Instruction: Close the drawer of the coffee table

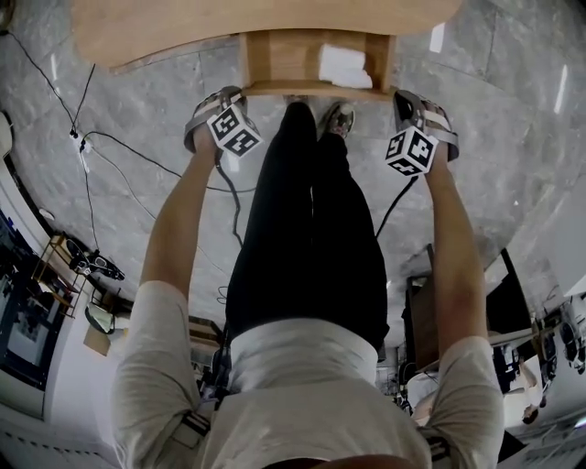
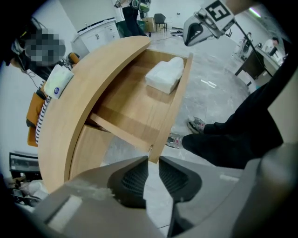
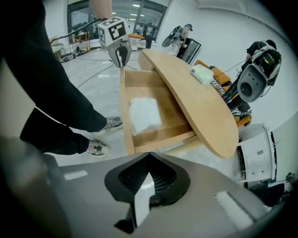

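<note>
The wooden coffee table [image 1: 256, 27] stands in front of me with its drawer [image 1: 284, 59] pulled out toward my legs. A white folded bundle [image 1: 345, 66] lies inside the drawer. My left gripper [image 1: 222, 99] hangs at the left end of the drawer front, pointing down. In the left gripper view its jaws [image 2: 152, 162] stand a little apart, with the drawer front's corner [image 2: 151, 151] right at their tips; whether they touch it I cannot tell. My right gripper [image 1: 414, 108] is by the drawer's right end, and its jaws [image 3: 149, 155] are shut on nothing.
A white packet [image 3: 201, 73] lies on the table top [image 3: 200, 107]. My legs and shoes [image 1: 316, 165] stand just before the drawer front. Cables [image 1: 110, 147] run over the marble floor at left. A robot [image 3: 258, 74] and an orange seat stand behind the table.
</note>
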